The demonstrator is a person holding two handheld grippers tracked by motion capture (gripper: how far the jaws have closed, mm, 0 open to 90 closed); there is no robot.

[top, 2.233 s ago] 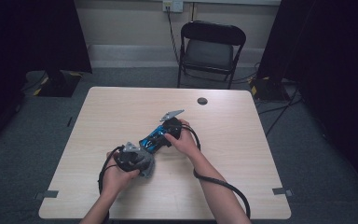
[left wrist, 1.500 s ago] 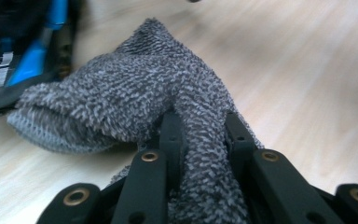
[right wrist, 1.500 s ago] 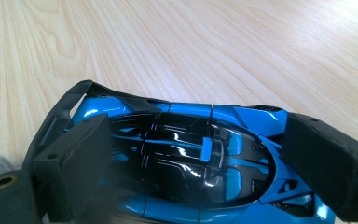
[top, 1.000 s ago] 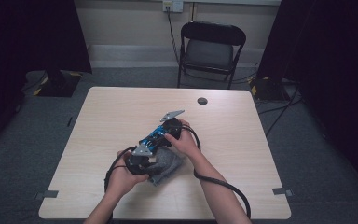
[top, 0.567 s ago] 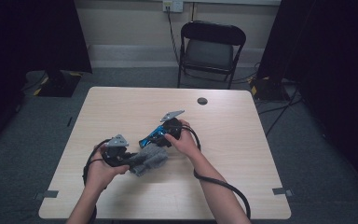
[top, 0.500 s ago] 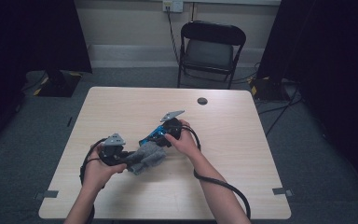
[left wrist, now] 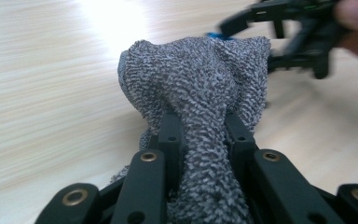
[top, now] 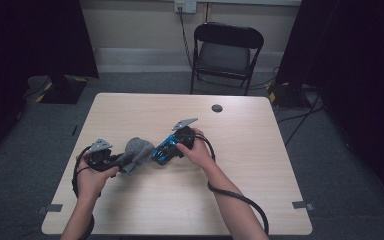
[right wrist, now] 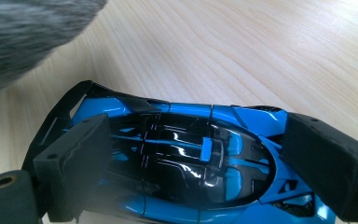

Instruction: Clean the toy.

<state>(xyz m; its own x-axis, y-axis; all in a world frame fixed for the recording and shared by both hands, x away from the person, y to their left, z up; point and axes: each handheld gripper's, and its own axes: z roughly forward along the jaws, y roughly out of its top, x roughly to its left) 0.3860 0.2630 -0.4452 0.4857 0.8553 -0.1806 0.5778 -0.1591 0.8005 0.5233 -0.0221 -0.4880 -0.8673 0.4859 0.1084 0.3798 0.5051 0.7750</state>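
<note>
Light wood-grain table (top: 260,165), person's forearms in from the bottom edge. Judging from the layout, the step in hand looks like wiping the car with the cloth.

To do it well:
- pin the car steady with the right gripper and let the left do all the travel
- lead with the bunched free end of the cloth, not the black jaws, so no hard part hits the glossy body
- short strokes along the car's length; a sideways push could twist it out of the grip

Positions:
- grey knitted cloth (left wrist: 200,79) sits left of centre on the table, bunched into a lump, one end pinched in the left gripper (left wrist: 199,135), whose jaws are nearly closed on a fold of it. Free end points at the car, near it; I can't tell if they touch.
- blue and black toy sports car (right wrist: 177,158) sits mid-table just right of the cloth, between the right gripper's (right wrist: 186,163) jaws, which straddle it end to end and appear to be clamped on it.

Pose: left hand (top: 92,177) low, gripper level, aimed right. Right hand (top: 197,150) angled down-left over the car.
</note>
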